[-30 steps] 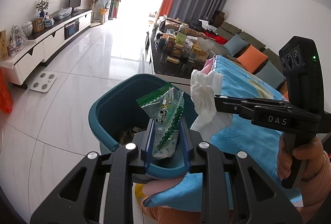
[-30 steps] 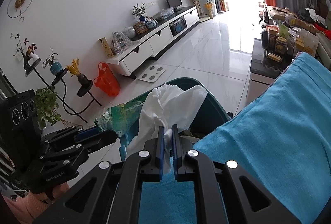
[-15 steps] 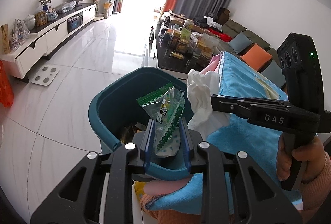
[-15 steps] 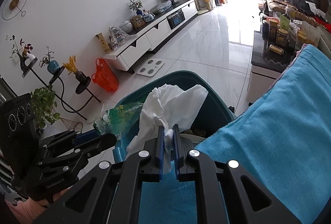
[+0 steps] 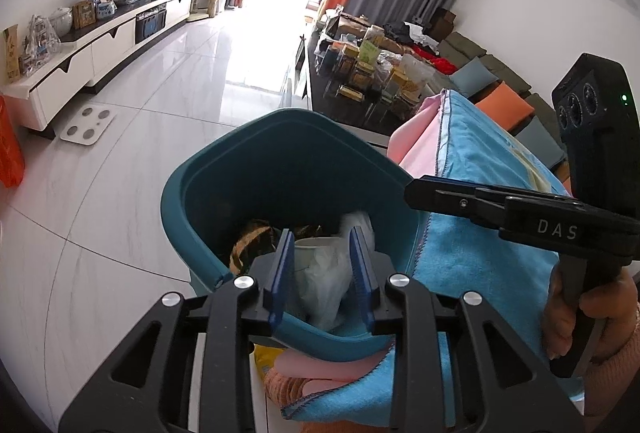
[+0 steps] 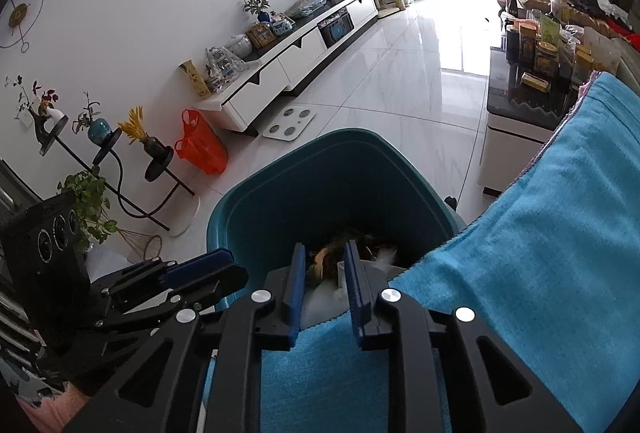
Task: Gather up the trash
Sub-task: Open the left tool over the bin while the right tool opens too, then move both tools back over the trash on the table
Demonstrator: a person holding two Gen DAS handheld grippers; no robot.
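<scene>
A teal trash bin (image 5: pixel 208 193) stands on the floor next to a table covered with a blue towel (image 5: pixel 480 257); the bin also shows in the right wrist view (image 6: pixel 256 209). Inside lie white tissue (image 5: pixel 324 273), a paper cup and brown scraps (image 5: pixel 248 237). My left gripper (image 5: pixel 322 257) is open and empty over the bin's near rim. My right gripper (image 6: pixel 325 265) is open and empty above the bin's edge and the towel (image 6: pixel 540 233). The right gripper also shows from the side in the left wrist view (image 5: pixel 424 189).
A dark coffee table (image 5: pixel 360 73) crowded with jars and packets stands behind the bin. A white TV cabinet (image 6: pixel 288 61) runs along the left wall. A white scale (image 6: pixel 289 123) and an orange bag (image 6: pixel 200 149) sit on the tiled floor. Plant stands (image 6: pixel 100 137) are at left.
Both grippers opened. The green snack wrapper left the left gripper and the white tissue left the right gripper; both dropped into the bin. Both grippers moved closer over the bin.
</scene>
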